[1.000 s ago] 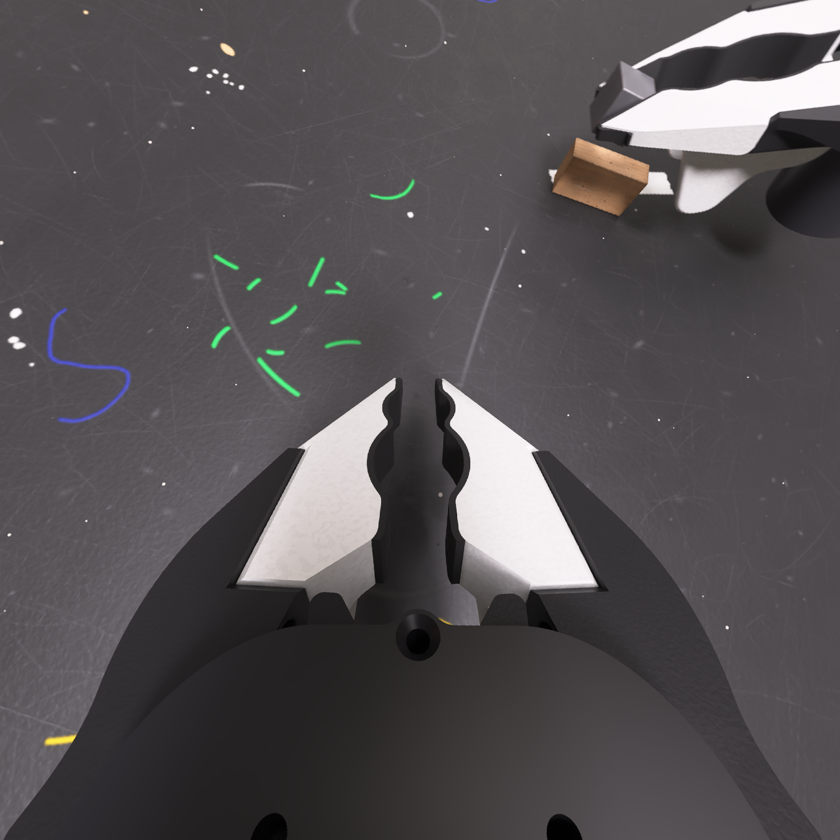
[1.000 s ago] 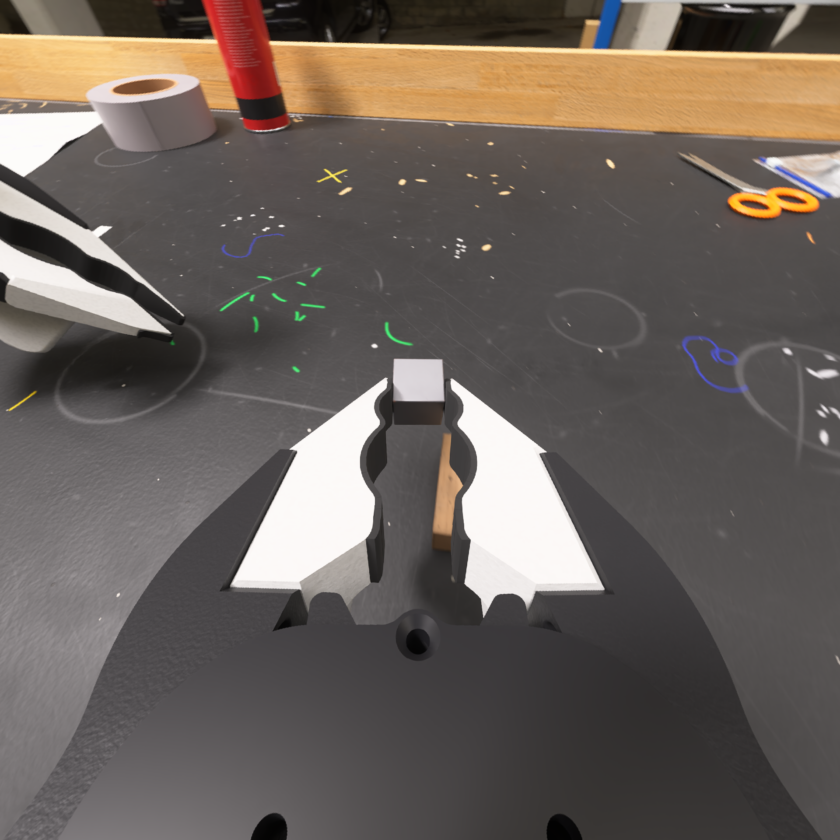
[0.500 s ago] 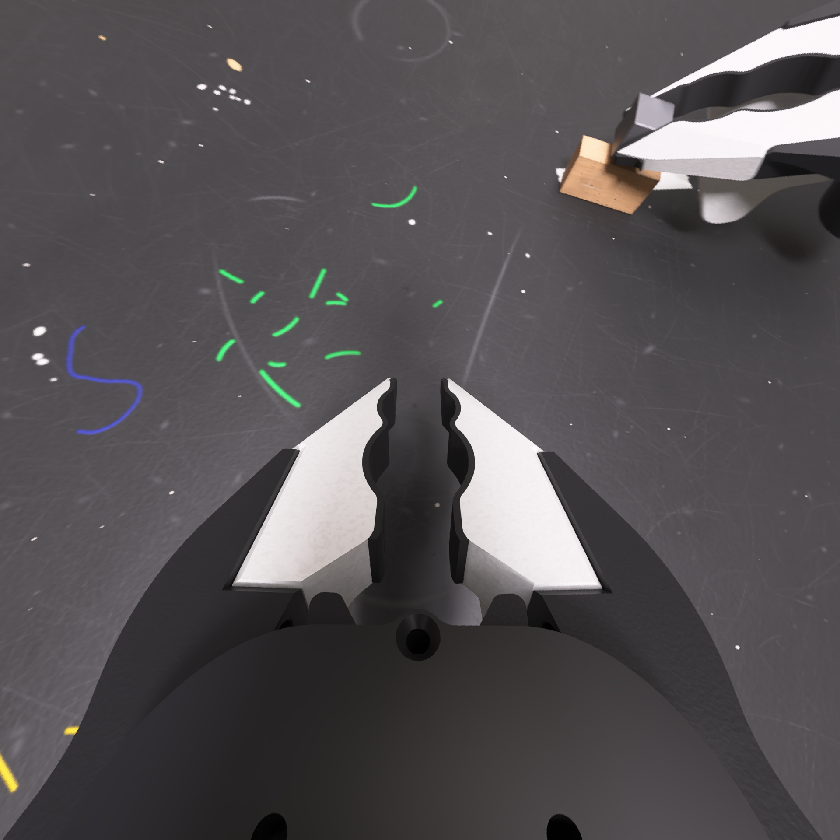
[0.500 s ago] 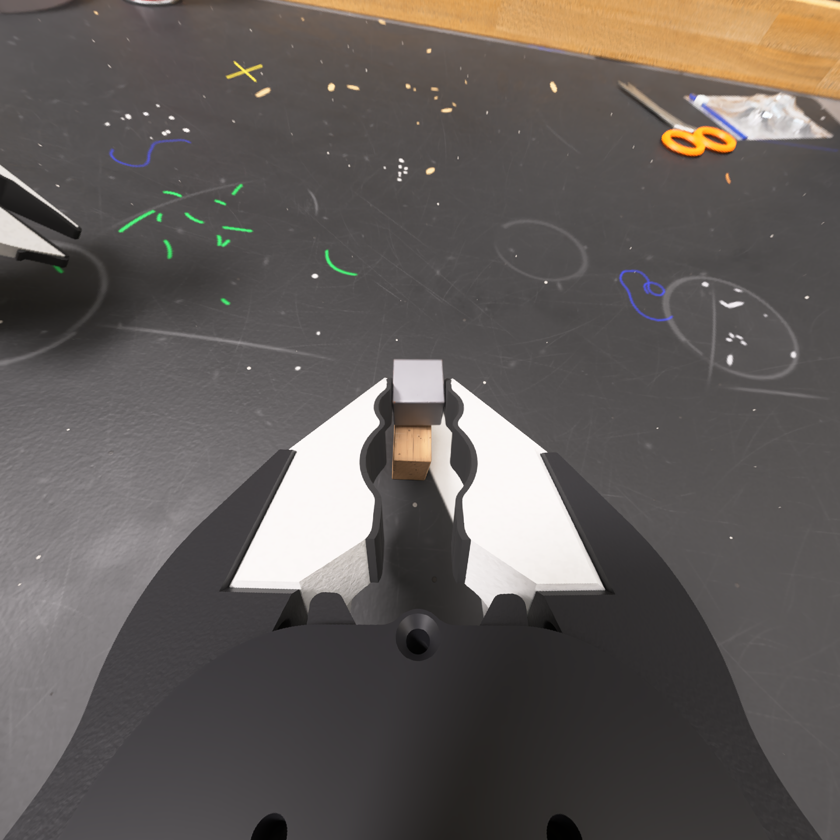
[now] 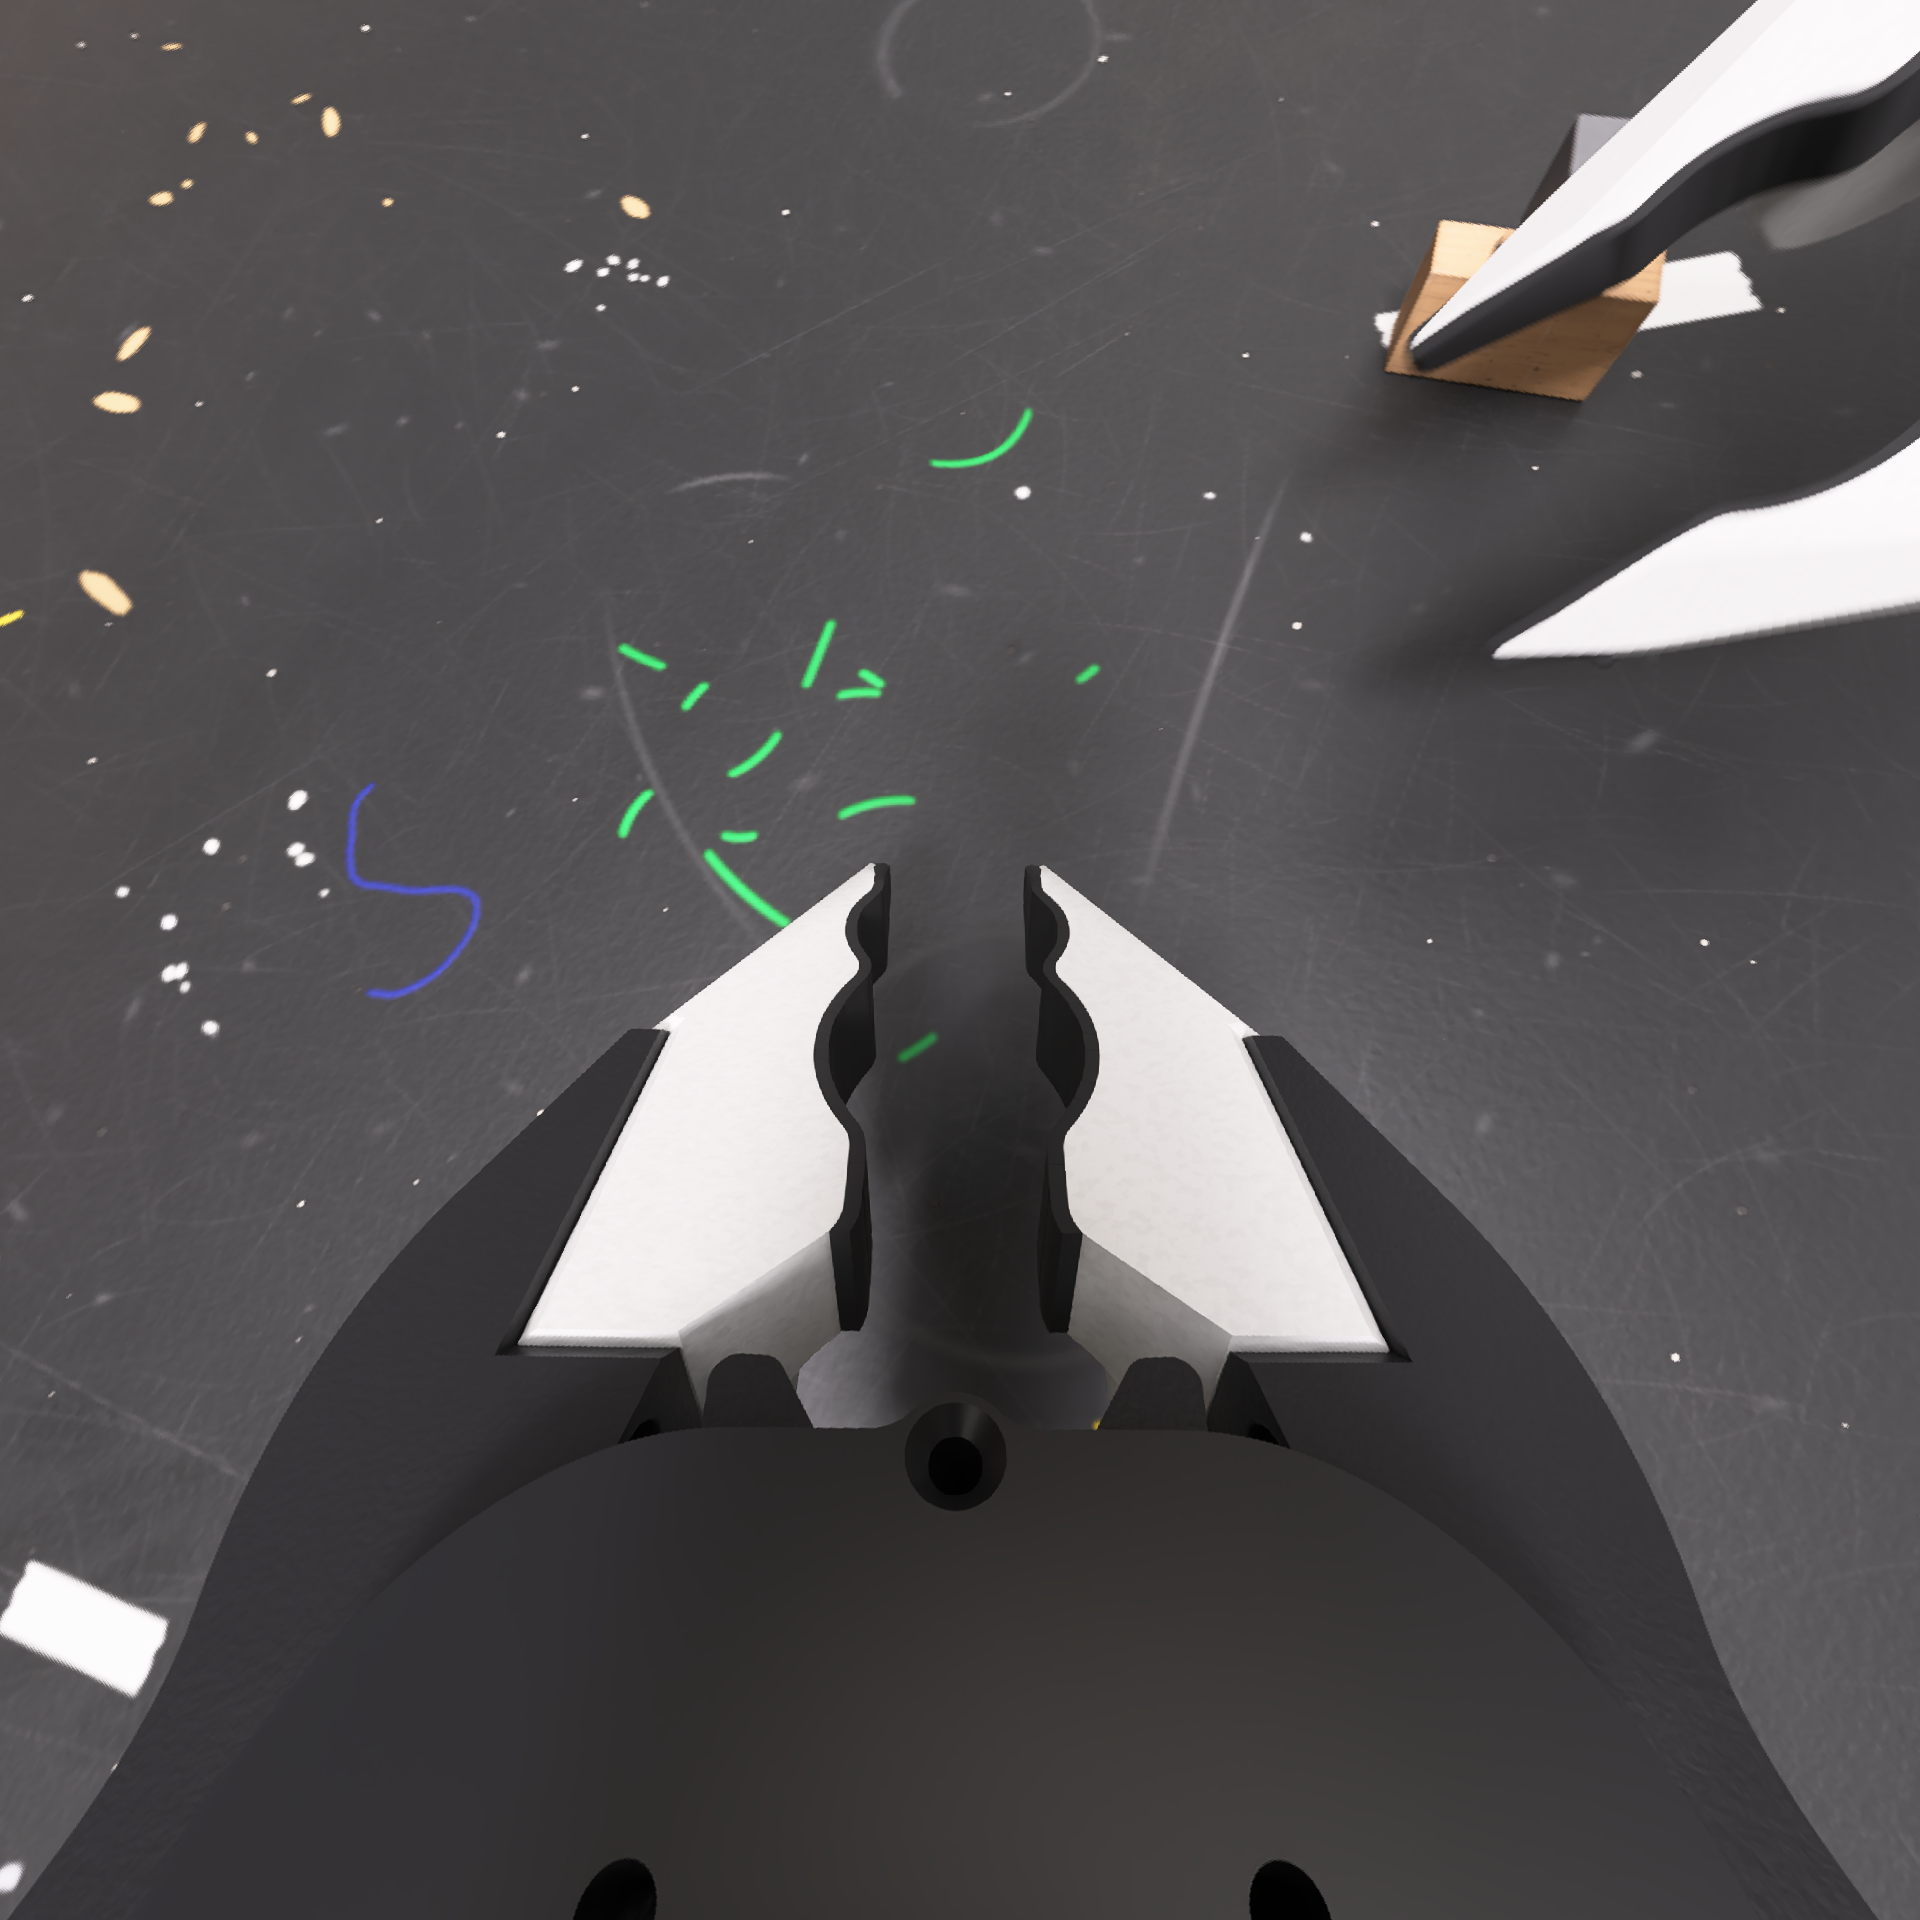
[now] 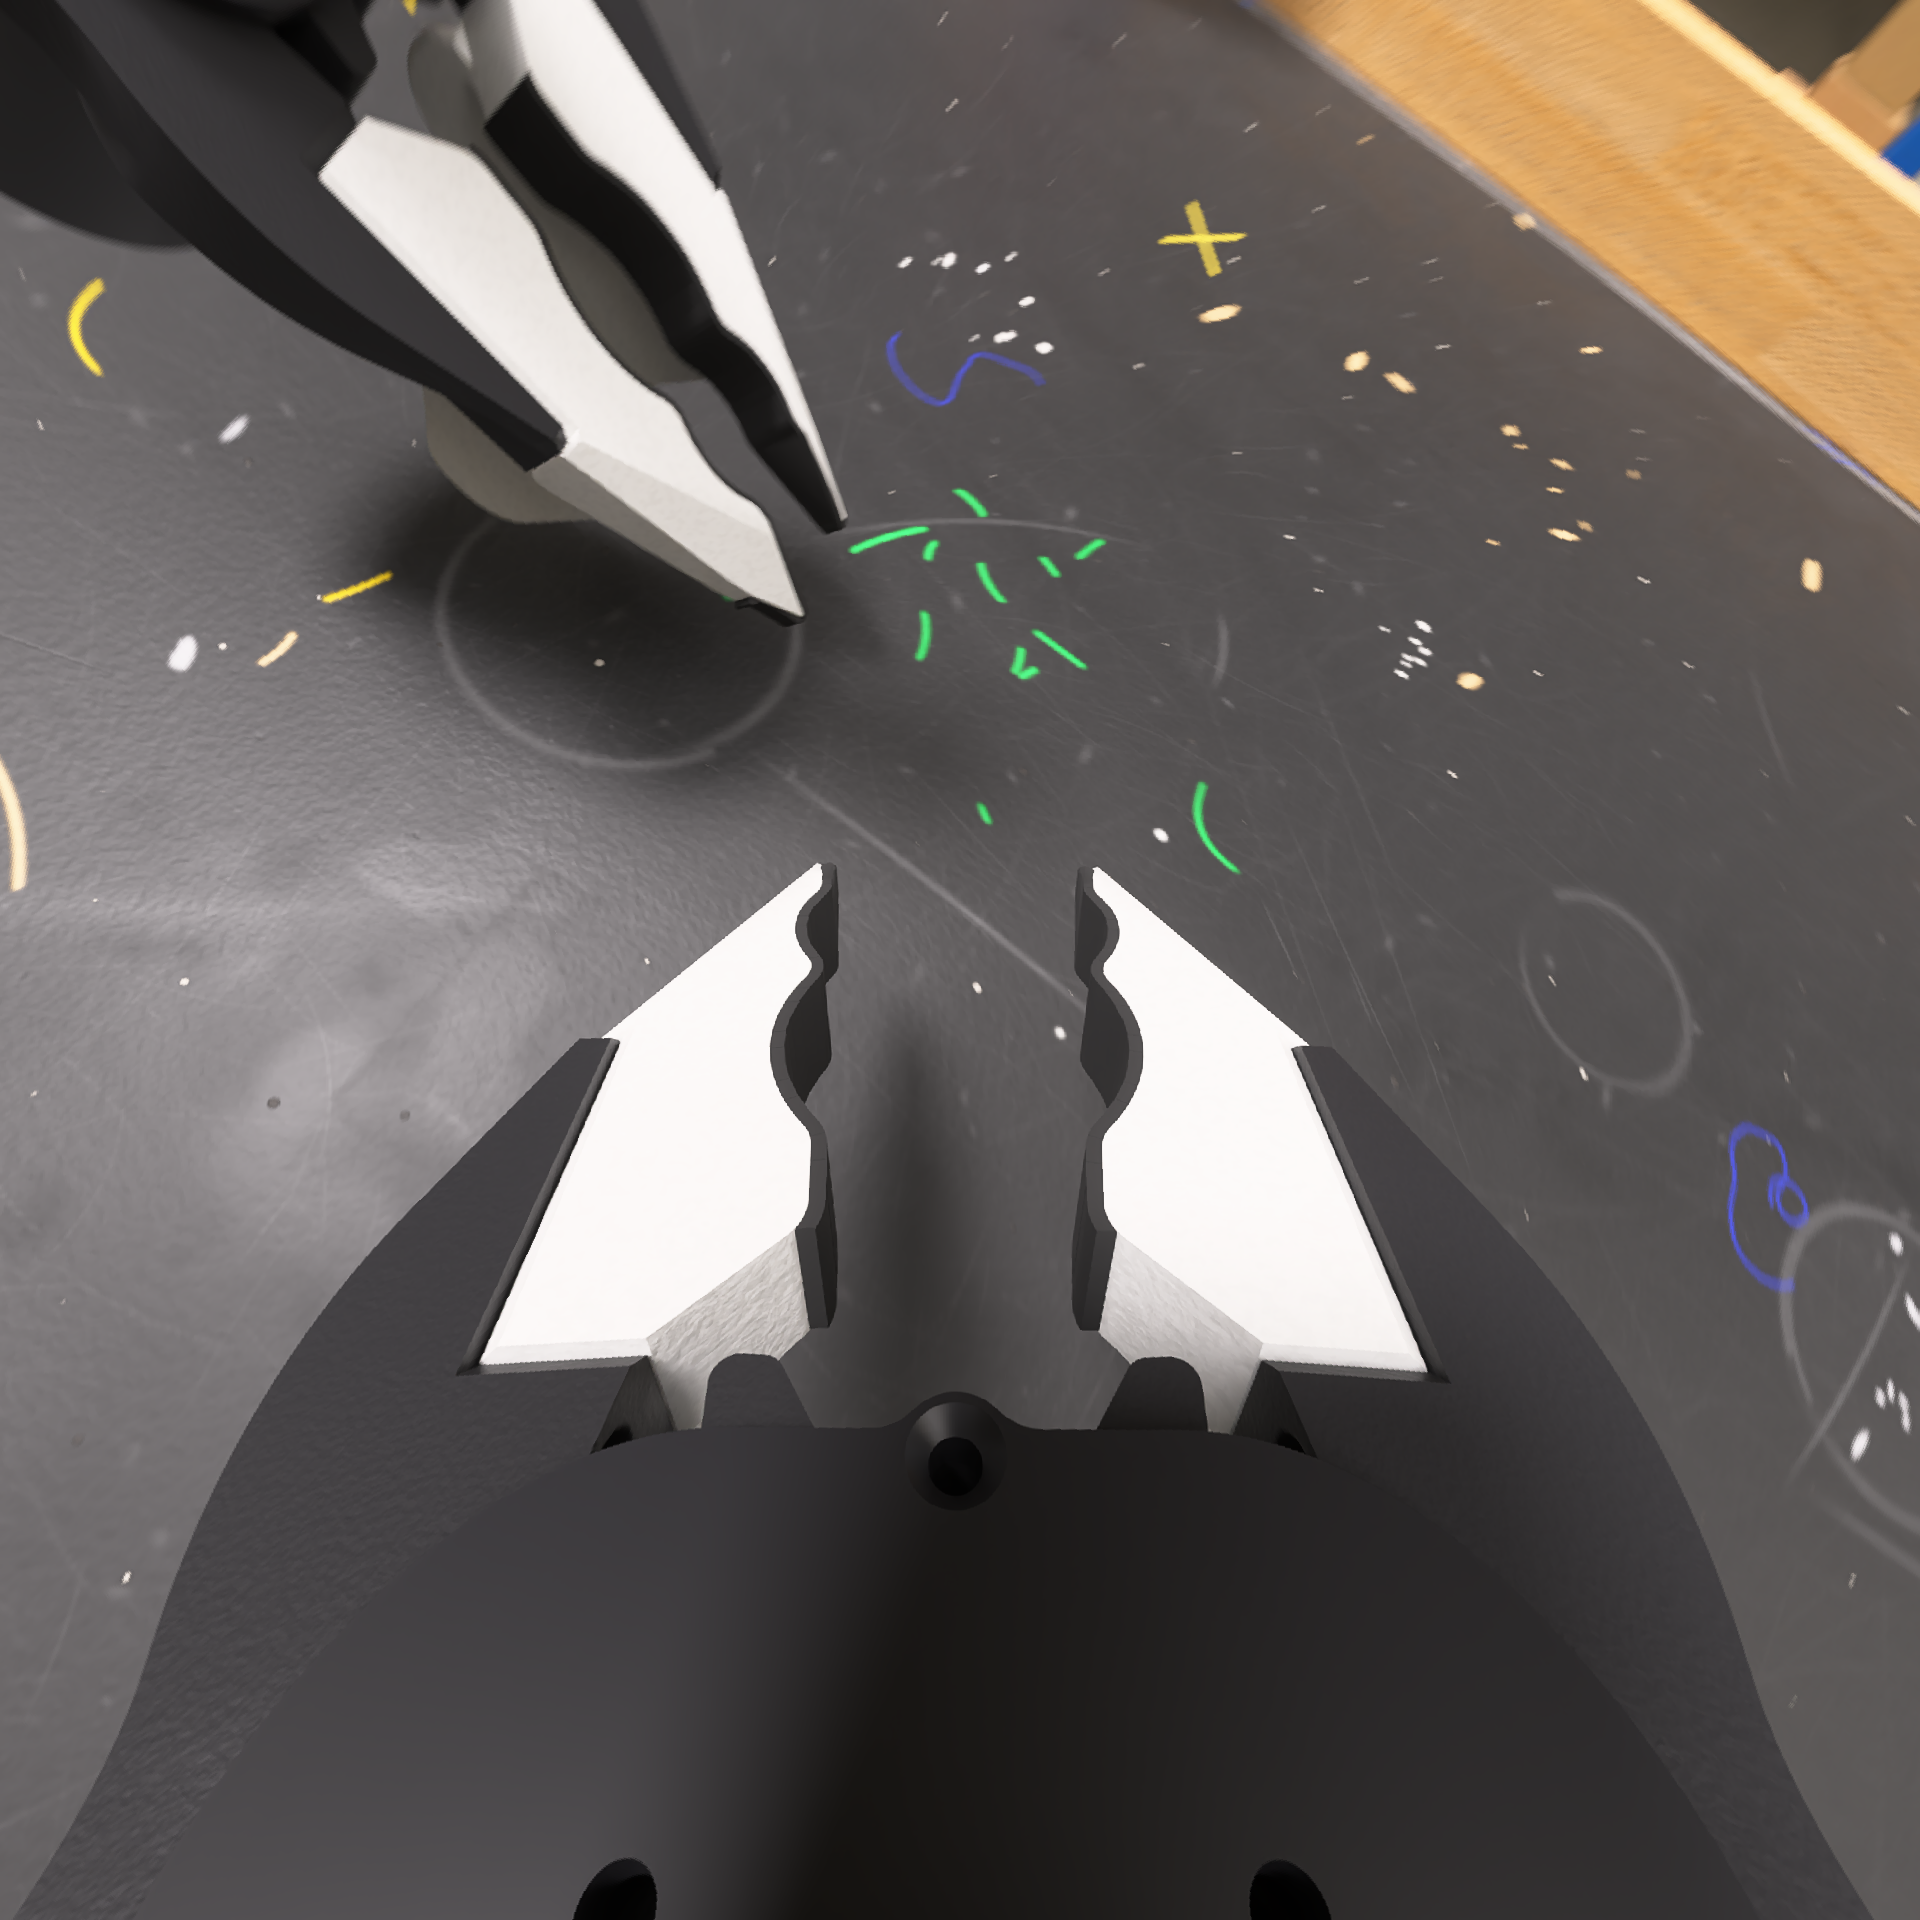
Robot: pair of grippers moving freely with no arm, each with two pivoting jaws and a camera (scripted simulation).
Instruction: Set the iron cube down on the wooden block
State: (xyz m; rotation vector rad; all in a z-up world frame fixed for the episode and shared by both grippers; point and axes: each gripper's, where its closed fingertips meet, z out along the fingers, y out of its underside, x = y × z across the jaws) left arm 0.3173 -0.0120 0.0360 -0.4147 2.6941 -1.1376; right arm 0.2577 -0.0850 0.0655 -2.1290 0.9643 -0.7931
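Half a second earlier the right gripper [image 6: 954, 883] pinched the iron cube [image 5: 1595, 140]; now its jaws stood spread and empty, fingers either side of the wooden block [image 5: 1519, 322]. The cube showed only as a grey sliver behind the upper finger, probably resting on the block, contact unclear. Release likely done. Left gripper [image 5: 956, 883] hung slightly parted, empty, well apart. Dark tabletop [image 5: 520, 520] was open around; wooden rail [image 6: 1621, 208] far off.
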